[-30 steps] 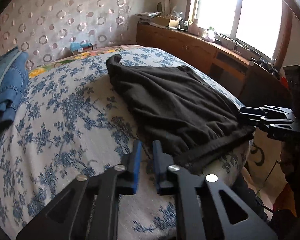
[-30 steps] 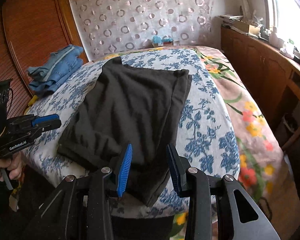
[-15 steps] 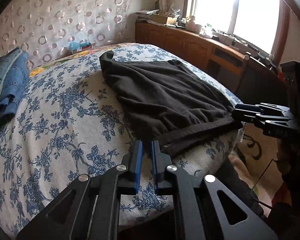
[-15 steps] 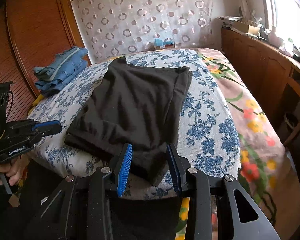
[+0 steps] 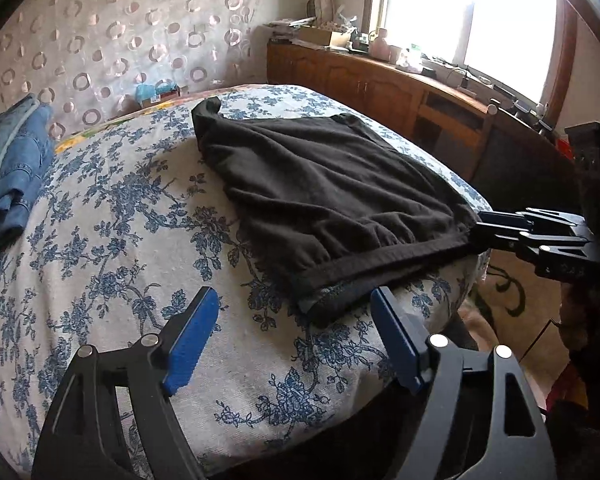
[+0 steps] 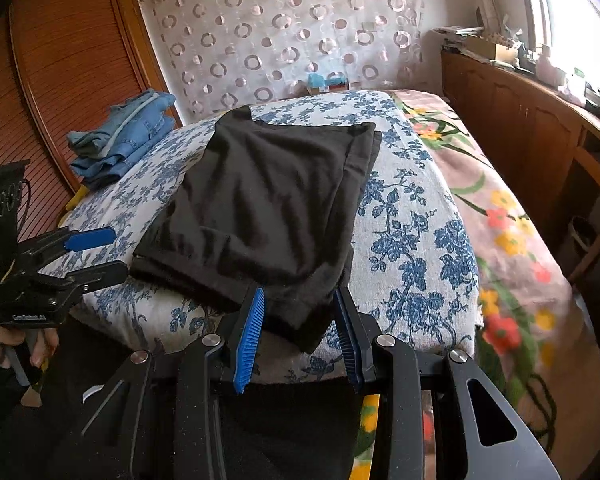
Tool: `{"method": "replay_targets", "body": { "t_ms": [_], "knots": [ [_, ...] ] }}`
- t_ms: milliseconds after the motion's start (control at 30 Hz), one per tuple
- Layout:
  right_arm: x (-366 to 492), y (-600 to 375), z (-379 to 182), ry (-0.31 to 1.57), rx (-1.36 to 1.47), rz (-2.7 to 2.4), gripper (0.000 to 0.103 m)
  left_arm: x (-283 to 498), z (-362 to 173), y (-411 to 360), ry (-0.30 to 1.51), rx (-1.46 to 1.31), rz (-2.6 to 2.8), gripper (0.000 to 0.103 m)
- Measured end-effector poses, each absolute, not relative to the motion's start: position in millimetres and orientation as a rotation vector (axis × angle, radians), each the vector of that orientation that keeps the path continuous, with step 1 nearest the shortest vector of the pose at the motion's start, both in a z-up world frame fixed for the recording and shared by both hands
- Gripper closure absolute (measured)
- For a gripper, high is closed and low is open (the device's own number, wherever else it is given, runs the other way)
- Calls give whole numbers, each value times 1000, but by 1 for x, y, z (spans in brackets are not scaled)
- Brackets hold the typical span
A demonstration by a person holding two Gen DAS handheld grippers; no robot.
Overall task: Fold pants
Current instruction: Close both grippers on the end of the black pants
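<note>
The black pants (image 6: 268, 204) lay folded on the bed (image 6: 416, 240), on a white cover with blue flowers, with the waistband along the near edge of the bed and its right corner hanging a little over that edge. The left hand-held gripper (image 5: 296, 328) was just in front of the left corner of the waistband; its jaws were opening, and the blue pads (image 5: 190, 344) stood wide apart. The corner of the cloth lay on the bed near the gap between them, and neither pad touched it. The right hand-held gripper (image 6: 300, 320) was partly open at the right corner of the waistband. In the right wrist view, the hanging corner sat between its two blue pads (image 6: 250, 340); in the left wrist view its black fingers (image 5: 504, 228) met the end of the waistband, but I cannot tell if the pads really pressed the cloth. A hand (image 6: 16, 348) of the person held the handle of the left tool at the low left. Folded blue jeans (image 6: 120, 136) lay at the far left side of the bed, well apart from the pants, near a wooden wardrobe (image 6: 60, 60).
</note>
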State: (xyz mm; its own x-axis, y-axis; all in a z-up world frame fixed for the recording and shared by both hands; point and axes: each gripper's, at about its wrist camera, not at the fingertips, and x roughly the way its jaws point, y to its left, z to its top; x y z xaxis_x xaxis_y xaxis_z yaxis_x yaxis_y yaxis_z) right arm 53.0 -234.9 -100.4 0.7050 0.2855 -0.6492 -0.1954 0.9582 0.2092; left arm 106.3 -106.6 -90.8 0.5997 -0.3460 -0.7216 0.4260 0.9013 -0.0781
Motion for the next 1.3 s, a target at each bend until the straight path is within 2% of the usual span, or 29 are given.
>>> {"method": "replay_targets", "body": {
  "t_ms": [100,200,500,567,633,833,867,900,933,1000,1300],
  "knots": [
    [53,-236,-103,747,138,262,66,110,-94,-109,820,102,-456,24],
    [56,-236,-107,757,146,253,66,113,-98,-113,824,111,-472,29],
    [59,-226,-109,745,100,215,65,110,-105,-120,819,147,-492,51],
    [59,-225,-110,740,89,209,65,109,-104,-122,817,147,-503,63],
    [58,-221,-111,735,78,214,65,107,-104,-125,813,155,-509,67],
    [58,-214,-113,729,43,239,65,109,-103,-125,811,148,-514,72],
    [59,-215,-113,728,44,244,67,109,-103,-125,808,147,-517,75],
    [60,-216,-113,726,48,251,75,110,-103,-125,805,147,-518,79],
    [61,-218,-114,724,56,258,80,110,-102,-125,801,146,-515,89],
    [64,-222,-114,727,83,280,93,111,-99,-125,799,140,-512,91],
    [55,-219,-77,622,64,326,95,95,-35,-114,665,118,-506,94]
  ]
}}
